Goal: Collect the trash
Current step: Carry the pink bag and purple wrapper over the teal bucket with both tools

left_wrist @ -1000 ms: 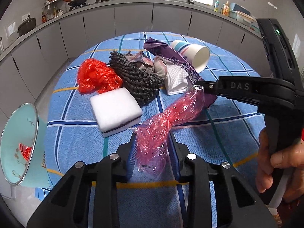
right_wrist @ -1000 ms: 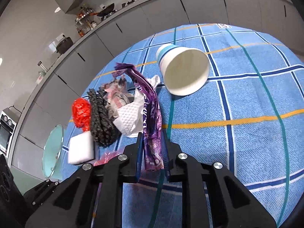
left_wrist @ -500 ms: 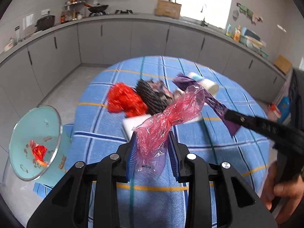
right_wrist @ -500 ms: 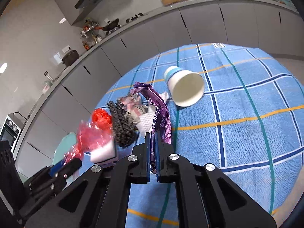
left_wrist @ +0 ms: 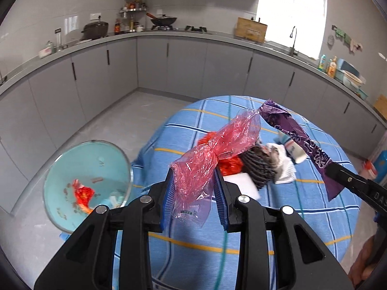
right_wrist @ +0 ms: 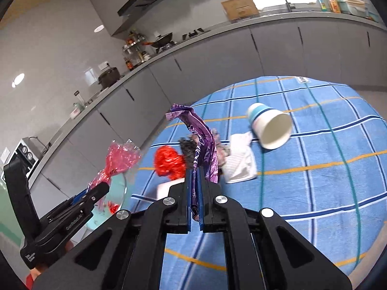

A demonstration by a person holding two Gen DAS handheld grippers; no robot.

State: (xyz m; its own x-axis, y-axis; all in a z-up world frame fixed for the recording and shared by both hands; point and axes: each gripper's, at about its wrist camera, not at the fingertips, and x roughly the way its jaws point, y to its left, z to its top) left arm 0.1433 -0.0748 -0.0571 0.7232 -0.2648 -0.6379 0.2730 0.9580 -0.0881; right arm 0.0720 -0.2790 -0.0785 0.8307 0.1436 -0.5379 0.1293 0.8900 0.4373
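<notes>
My left gripper (left_wrist: pixel 194 188) is shut on a clear pink plastic wrapper (left_wrist: pixel 212 154) and holds it in the air above the table's left edge; it also shows in the right wrist view (right_wrist: pixel 118 159). My right gripper (right_wrist: pixel 195 183) is shut on a purple foil wrapper (right_wrist: pixel 203 145), lifted off the table; it also shows in the left wrist view (left_wrist: pixel 300 142). A light blue trash bin (left_wrist: pixel 84 183) with scraps inside stands on the floor left of the table. On the blue checked tablecloth (right_wrist: pixel 314 193) lie a red plastic bag (right_wrist: pixel 169 162), a dark net, a white sponge (left_wrist: pixel 241 183), a white napkin (right_wrist: pixel 241 162) and a tipped paper cup (right_wrist: pixel 271 128).
Grey kitchen cabinets (left_wrist: pixel 183 65) run along the far wall behind the round table. The floor (left_wrist: pixel 116 125) lies open between the table and the cabinets. A blue object (left_wrist: pixel 381 162) stands on the floor at the far right.
Both grippers have lifted and swung left with their wrappers. The purple wrapper has come off the table. The trash bin now sits closer to the left gripper in view.
</notes>
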